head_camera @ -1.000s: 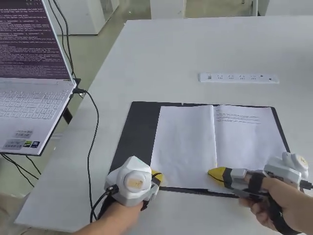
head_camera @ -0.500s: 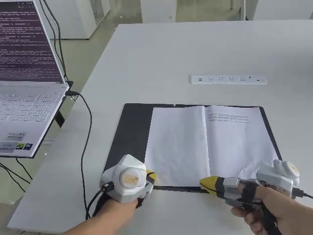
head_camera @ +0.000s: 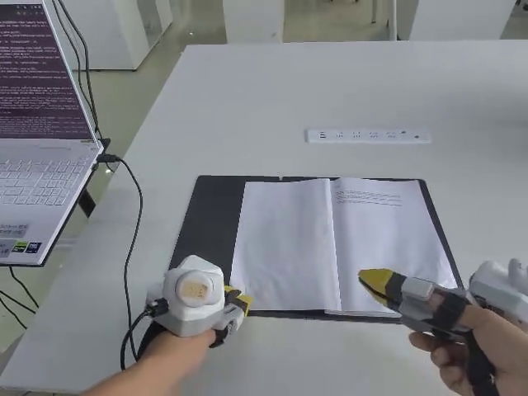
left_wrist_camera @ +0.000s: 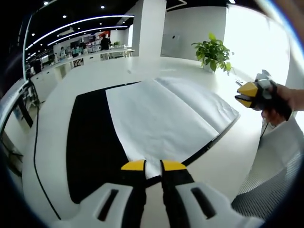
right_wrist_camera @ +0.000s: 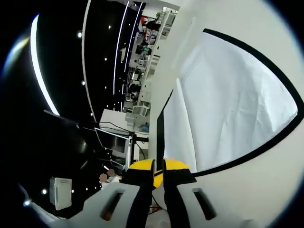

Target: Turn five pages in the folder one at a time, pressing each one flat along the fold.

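The black folder (head_camera: pixel 206 223) lies open on the white table, with a blank left page (head_camera: pixel 280 247) and a right page (head_camera: pixel 388 239) that has a few printed lines at its top. My left gripper (head_camera: pixel 237 300) rests at the near left corner of the left page, jaws shut; in its own view the yellow tips (left_wrist_camera: pixel 147 166) sit at that page corner (left_wrist_camera: pixel 156 118). My right gripper (head_camera: pixel 371 282) hovers shut over the lower part of the right page, just right of the fold (head_camera: pixel 332 247). In its own view the right gripper (right_wrist_camera: pixel 157 165) points along the pages (right_wrist_camera: pixel 237 95).
A white power strip (head_camera: pixel 369 136) lies beyond the folder. An open laptop (head_camera: pixel 33 165) stands at the left table edge, and its black cable (head_camera: pixel 132 239) trails down beside the folder. The table's near edge runs just below both hands.
My right gripper has moved from the near end of the fold to over the lower right page. The left gripper stays at the page corner. The head camera shifted.
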A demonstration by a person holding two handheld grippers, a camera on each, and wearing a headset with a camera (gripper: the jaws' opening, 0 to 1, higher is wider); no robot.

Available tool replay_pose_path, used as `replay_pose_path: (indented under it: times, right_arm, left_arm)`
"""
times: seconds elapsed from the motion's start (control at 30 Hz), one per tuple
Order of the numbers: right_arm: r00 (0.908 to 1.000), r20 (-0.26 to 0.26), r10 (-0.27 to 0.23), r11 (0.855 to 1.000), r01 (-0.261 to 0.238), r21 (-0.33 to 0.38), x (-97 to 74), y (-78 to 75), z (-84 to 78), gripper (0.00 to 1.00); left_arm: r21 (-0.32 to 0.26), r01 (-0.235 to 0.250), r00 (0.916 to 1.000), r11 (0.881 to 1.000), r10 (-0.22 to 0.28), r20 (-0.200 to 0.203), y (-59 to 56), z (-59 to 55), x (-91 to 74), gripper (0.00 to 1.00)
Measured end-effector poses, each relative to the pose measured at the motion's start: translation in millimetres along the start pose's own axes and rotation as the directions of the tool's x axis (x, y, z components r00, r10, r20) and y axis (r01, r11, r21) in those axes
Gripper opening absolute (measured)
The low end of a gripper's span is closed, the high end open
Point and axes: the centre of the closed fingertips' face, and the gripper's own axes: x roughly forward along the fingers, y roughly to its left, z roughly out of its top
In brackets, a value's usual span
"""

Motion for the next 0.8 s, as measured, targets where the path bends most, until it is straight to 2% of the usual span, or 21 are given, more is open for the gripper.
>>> replay_pose_path:
  times: [0.07, 0.1, 0.17, 0.2, 0.27, 0.33, 0.4, 0.5, 0.63, 0.67, 0.73, 0.77, 0.8]
  right_arm:
    - [0.9992, 0.034, -0.02, 0.999, 0.022, -0.039, -10.8, 1.3, 8.8, 0.06]
    - [0.9974, 0.069, -0.021, 0.998, 0.025, -0.056, -18.5, 4.7, 16.0, 0.07]
    - [0.9963, 0.081, -0.027, 0.997, 0.033, -0.066, -31.1, 9.1, 21.3, 0.1]
    - [0.9943, 0.1, -0.037, 0.995, 0.046, -0.093, -35.8, 9.0, 26.5, 0.12]
    - [0.9889, 0.132, -0.069, 0.982, 0.09, -0.168, -47.9, 6.9, 37.1, 0.14]
    - [0.9854, 0.151, -0.078, 0.97, 0.11, -0.215, -56.2, 8.0, 43.4, 0.16]
    - [0.978, 0.175, -0.113, 0.946, 0.159, -0.282, -66.3, 9.8, 46.5, 0.18]
    - [0.9657, 0.184, -0.183, 0.884, 0.244, -0.399, -79.4, 10.2, 43.9, 0.25]
    - [0.9501, 0.204, -0.236, 0.811, 0.308, -0.498, -93.2, 10.0, 41.6, 0.26]
    - [0.9443, 0.214, -0.25, 0.783, 0.327, -0.529, -97.6, 10.2, 41.7, 0.26]
    - [0.9358, 0.239, -0.259, 0.74, 0.351, -0.573, -103.3, 11.8, 43.5, 0.28]
    - [0.9254, 0.267, -0.269, 0.71, 0.378, -0.594, -108.6, 11.8, 47.1, 0.29]
    - [0.9177, 0.288, -0.274, 0.69, 0.396, -0.606, -113.5, 11.4, 49.6, 0.3]
  left_arm:
    - [-0.014, 0.01, 0.9998, 1.0, -0.01, 0.018, -1.7, 6.8, -5.6, 0.11]
    - [-0.019, 0.017, 0.9994, 1.0, -0.016, 0.03, -3.1, 11.6, -10.1, 0.13]
    - [-0.018, 0.026, 0.9988, 1.0, -0.025, 0.043, -4.8, 16.9, -15.9, 0.18]
    - [-0.02, 0.033, 0.9982, 0.999, -0.032, 0.052, -6.4, 20.7, -20.5, 0.19]
    - [-0.017, 0.038, 0.997, 0.999, -0.037, 0.068, -7.6, 26.3, -28.9, 0.21]
    - [-0.021, 0.04, 0.9964, 0.999, -0.038, 0.075, -8.8, 30.8, -37.0, 0.23]
    - [-0.026, 0.039, 0.997, 0.999, -0.038, 0.068, -9.7, 32.4, -42.7, 0.28]
    - [-0.042, 0.044, 0.9973, 0.998, -0.041, 0.061, -13.3, 35.2, -54.0, 0.38]
    - [-0.027, 0.045, 0.9947, 0.999, -0.042, 0.094, -19.2, 46.1, -67.4, 0.39]
    - [-0.03, 0.042, 0.9945, 0.999, -0.039, 0.097, -19.8, 48.6, -70.2, 0.41]
    - [-0.042, 0.043, 0.9939, 0.998, -0.038, 0.104, -21.8, 53.5, -75.9, 0.45]
    - [-0.056, 0.046, 0.9923, 0.997, -0.039, 0.117, -23.1, 58.0, -80.2, 0.46]
    - [-0.057, 0.046, 0.9906, 0.997, -0.038, 0.131, -23.6, 62.2, -84.1, 0.47]
